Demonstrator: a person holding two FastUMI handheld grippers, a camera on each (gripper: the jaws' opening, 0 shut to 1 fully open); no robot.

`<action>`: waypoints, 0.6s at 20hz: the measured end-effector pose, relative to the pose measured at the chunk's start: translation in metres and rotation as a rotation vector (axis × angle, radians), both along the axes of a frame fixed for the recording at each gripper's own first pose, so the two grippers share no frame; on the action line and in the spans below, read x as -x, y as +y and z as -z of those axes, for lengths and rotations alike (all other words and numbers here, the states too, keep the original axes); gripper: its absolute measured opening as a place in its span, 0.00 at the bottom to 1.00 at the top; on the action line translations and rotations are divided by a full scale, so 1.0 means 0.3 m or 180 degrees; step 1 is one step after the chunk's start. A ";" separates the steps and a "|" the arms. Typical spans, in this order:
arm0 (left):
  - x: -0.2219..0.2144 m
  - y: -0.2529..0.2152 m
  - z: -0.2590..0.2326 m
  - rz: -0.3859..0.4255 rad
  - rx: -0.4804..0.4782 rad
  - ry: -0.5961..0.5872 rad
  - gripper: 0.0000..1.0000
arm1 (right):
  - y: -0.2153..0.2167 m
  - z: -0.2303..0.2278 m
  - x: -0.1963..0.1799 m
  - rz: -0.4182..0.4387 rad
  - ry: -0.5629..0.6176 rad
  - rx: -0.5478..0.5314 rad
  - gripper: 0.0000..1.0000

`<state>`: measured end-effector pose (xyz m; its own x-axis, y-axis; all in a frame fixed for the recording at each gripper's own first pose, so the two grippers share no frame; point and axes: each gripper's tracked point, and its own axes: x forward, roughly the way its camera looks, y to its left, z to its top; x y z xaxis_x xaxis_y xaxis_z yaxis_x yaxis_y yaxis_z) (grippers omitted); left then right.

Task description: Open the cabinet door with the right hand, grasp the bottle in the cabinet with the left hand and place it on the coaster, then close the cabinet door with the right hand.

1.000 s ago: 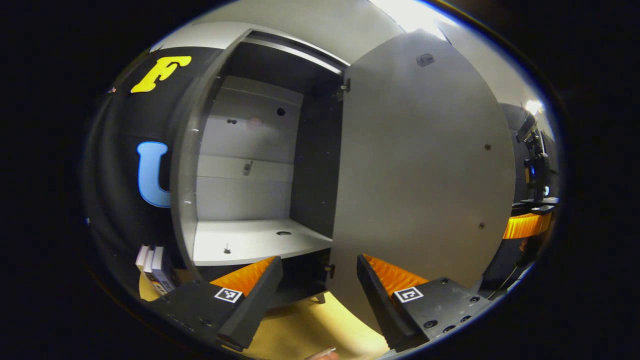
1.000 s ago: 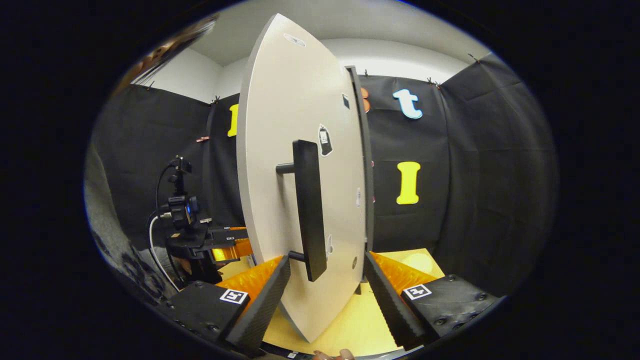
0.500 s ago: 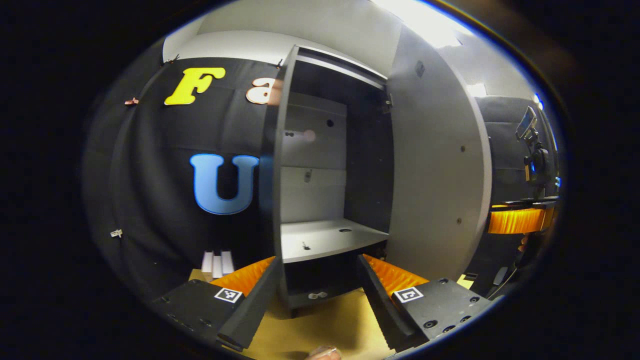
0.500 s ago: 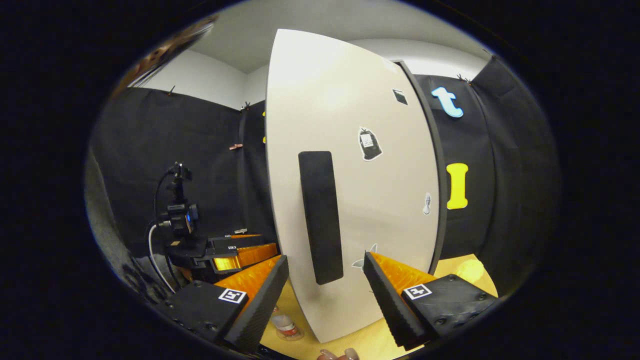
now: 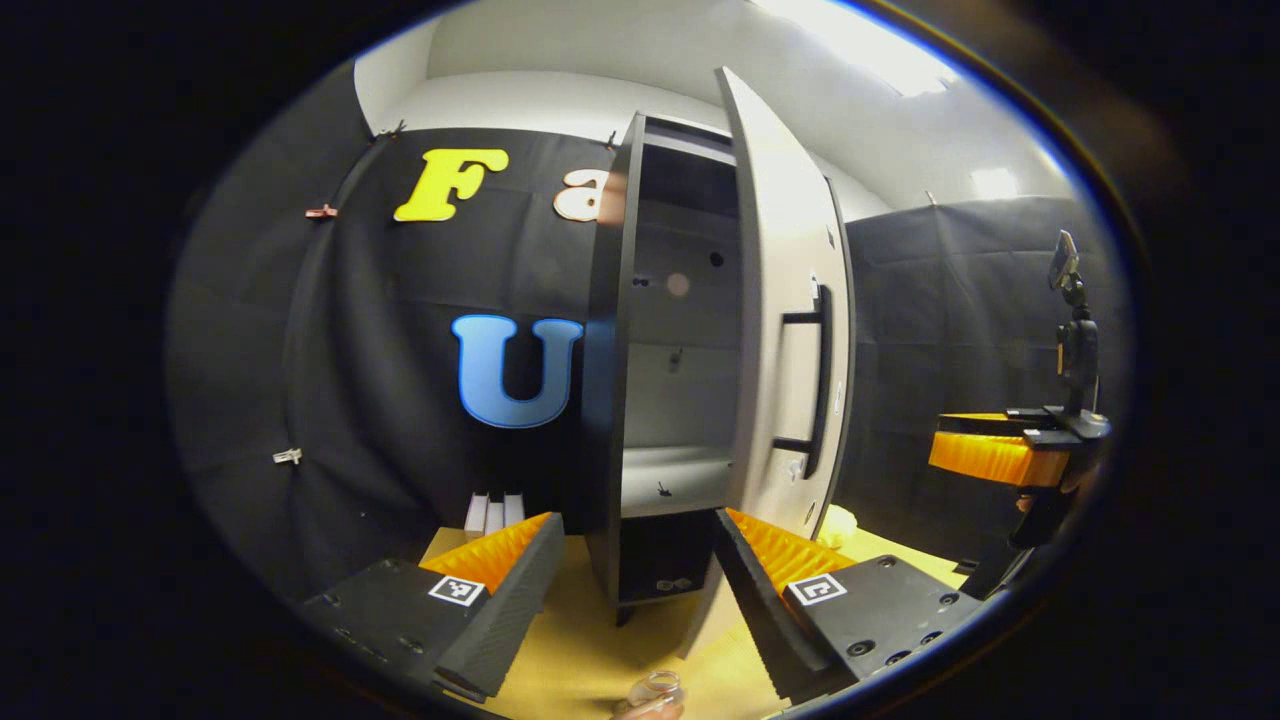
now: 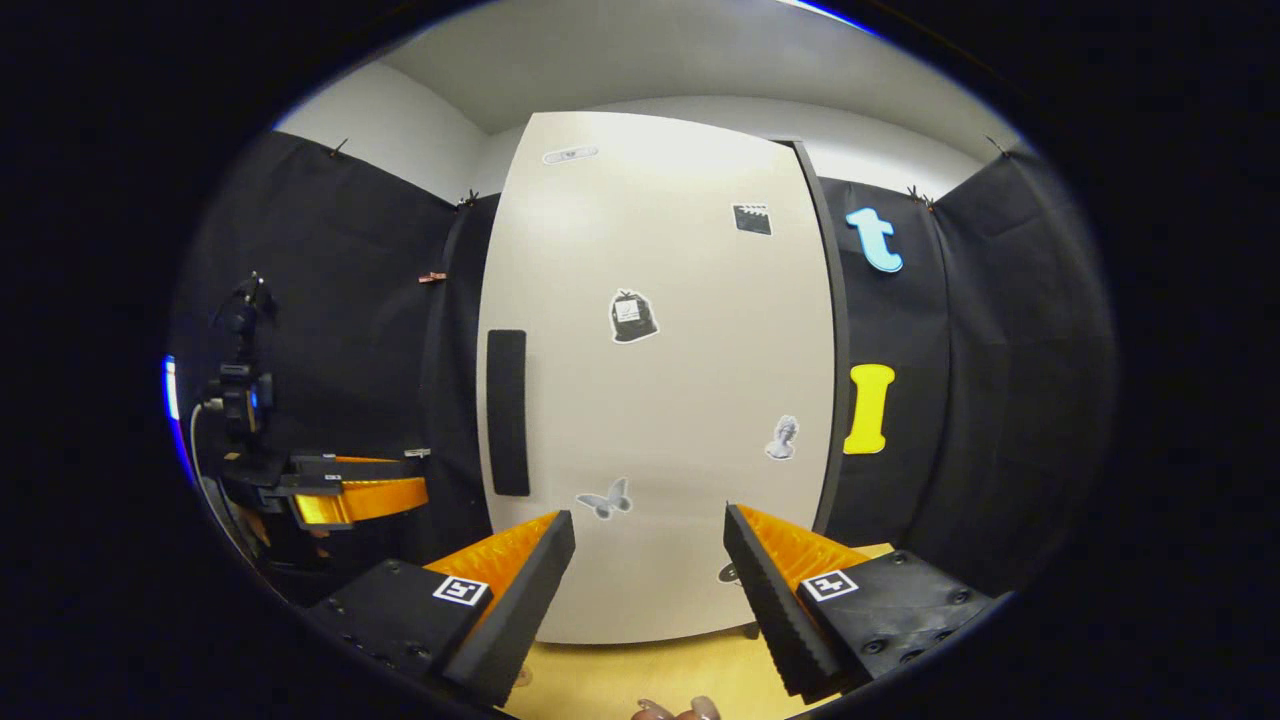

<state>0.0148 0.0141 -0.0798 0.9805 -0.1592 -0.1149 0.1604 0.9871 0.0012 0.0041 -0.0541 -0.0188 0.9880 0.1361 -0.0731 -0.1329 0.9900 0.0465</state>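
Both tongs, left (image 5: 630,585) and right (image 6: 648,590), gaped wide, holding nothing; bottle (image 5: 655,690) stood out on the surface below me, cabinet door (image 5: 790,300) hung ajar — only the last push shut seemed left.

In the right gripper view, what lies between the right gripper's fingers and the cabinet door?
Nothing: in the right gripper view the right gripper stands open before the cabinet door, with bare tabletop below the gap.
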 end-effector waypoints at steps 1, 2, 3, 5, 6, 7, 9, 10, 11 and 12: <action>0.003 -0.023 0.002 -0.0055 0.0037 0.0011 0.94 | -0.016 -0.006 -0.014 0.0047 -0.0056 0.0013 0.98; 0.002 -0.048 0.007 -0.0114 0.0063 0.0034 0.92 | -0.027 -0.011 -0.028 0.0073 -0.0119 -0.0032 0.97; -0.001 -0.071 0.011 -0.0158 0.0074 0.0051 0.92 | -0.029 -0.017 -0.043 0.0054 -0.0170 -0.0075 0.94; -0.013 -0.116 0.000 -0.0220 0.0072 -0.0016 0.94 | -0.056 -0.009 -0.073 0.0107 -0.0196 -0.0033 0.97; -0.022 -0.134 -0.006 -0.0234 0.0090 -0.0064 0.94 | -0.077 -0.004 -0.094 0.0130 -0.0168 0.0022 0.97; -0.030 -0.155 -0.004 -0.0217 0.0114 -0.0051 0.94 | -0.084 -0.006 -0.105 0.0120 -0.0173 0.0055 0.97; -0.036 -0.190 0.003 -0.0180 0.0113 -0.0035 0.94 | -0.097 -0.039 -0.117 0.0095 -0.0283 0.0054 0.98; -0.036 -0.194 -0.002 -0.0178 0.0072 -0.0044 0.95 | -0.108 -0.036 -0.115 0.0087 -0.0270 0.0034 0.97; -0.036 -0.194 -0.004 -0.0183 0.0015 -0.0053 0.94 | -0.110 -0.032 -0.114 0.0067 -0.0252 0.0010 0.97; -0.035 -0.191 0.000 -0.0190 -0.0041 -0.0054 0.94 | -0.116 -0.034 -0.116 0.0081 -0.0253 -0.0004 0.97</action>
